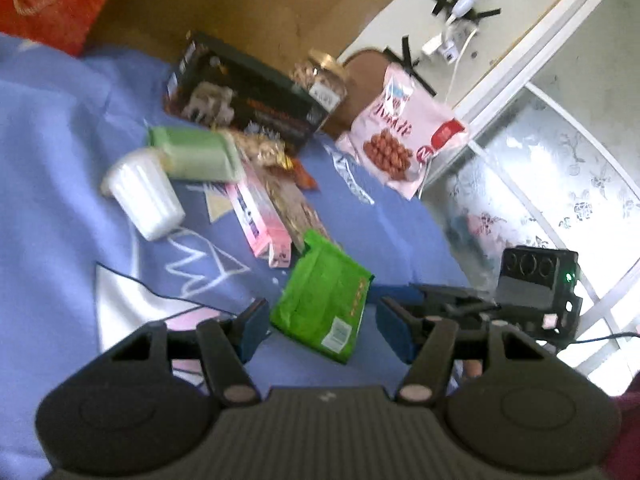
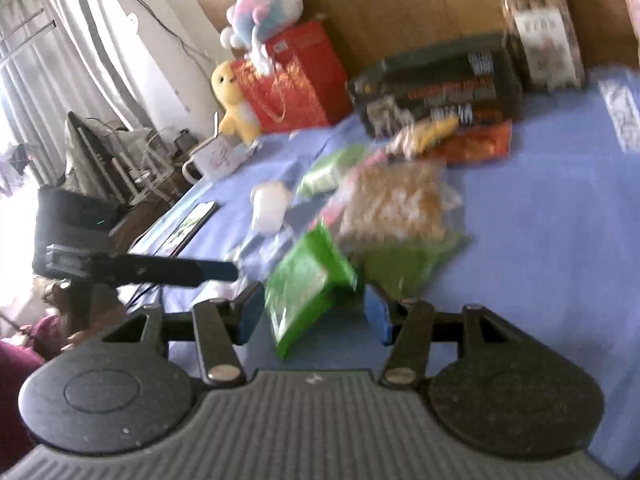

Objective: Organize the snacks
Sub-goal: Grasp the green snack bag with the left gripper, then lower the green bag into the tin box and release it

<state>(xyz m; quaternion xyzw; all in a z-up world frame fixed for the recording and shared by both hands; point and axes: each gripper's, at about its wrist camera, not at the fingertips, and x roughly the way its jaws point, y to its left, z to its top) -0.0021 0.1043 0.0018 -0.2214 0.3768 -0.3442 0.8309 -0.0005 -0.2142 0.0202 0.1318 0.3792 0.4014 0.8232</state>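
Snacks lie on a blue bedsheet (image 1: pixel 60 152). A green snack packet (image 1: pixel 324 300) lies just ahead of my left gripper (image 1: pixel 322 330), whose jaws stand wide open around its near end. In the right wrist view the same green packet (image 2: pixel 308 284) sits between the open jaws of my right gripper (image 2: pixel 314 314); whether the pads touch it is unclear. Behind it lie a clear bag of golden snacks (image 2: pixel 396 204), a pink box (image 1: pixel 260 216), a pale green packet (image 1: pixel 200 154), a white cup (image 1: pixel 144 196), a dark box (image 1: pixel 244 92), a jar (image 1: pixel 320 76) and a pink peanut bag (image 1: pixel 400 136).
A wooden headboard (image 1: pixel 224 4) stands behind the snacks. A red gift bag (image 2: pixel 296 76) and plush toys (image 2: pixel 236 100) sit at the far left. A phone (image 2: pixel 188 226) lies near the bed's edge. The other gripper (image 1: pixel 536 292) is at the right, beside a window (image 1: pixel 560 168).
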